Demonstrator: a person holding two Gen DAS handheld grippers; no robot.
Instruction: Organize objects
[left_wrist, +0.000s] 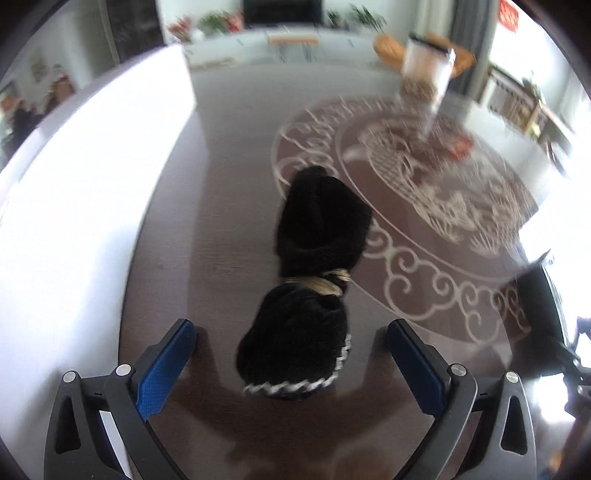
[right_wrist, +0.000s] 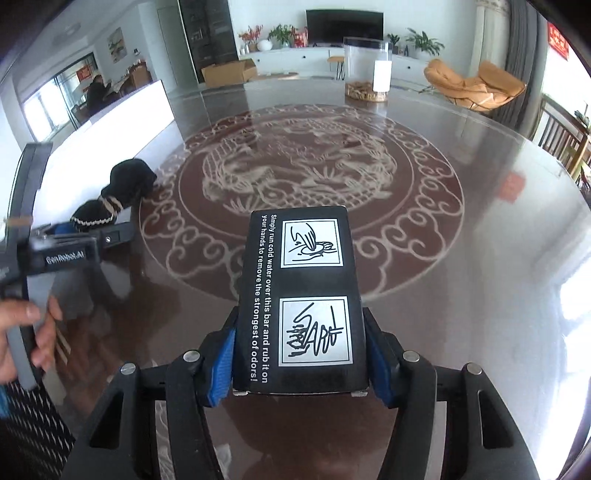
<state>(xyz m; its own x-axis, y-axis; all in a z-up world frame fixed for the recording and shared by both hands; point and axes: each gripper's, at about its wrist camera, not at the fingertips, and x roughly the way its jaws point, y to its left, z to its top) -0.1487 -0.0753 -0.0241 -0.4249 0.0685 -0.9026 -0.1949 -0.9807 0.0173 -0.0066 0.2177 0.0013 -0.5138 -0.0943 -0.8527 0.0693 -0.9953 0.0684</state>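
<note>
A black fuzzy bundle, tied at the waist with tan cord and trimmed in white at its near end, lies on the dark table. My left gripper is open, its blue pads on either side of the bundle's near end, not touching it. The bundle also shows in the right wrist view, with the left gripper beside it. My right gripper is shut on a black box with white printed instructions and holds it above the table.
The round brown table has a pale dragon pattern under glass. A clear cylinder container on a woven base stands at the far side; it shows blurred in the left wrist view. A white panel borders the table's left edge.
</note>
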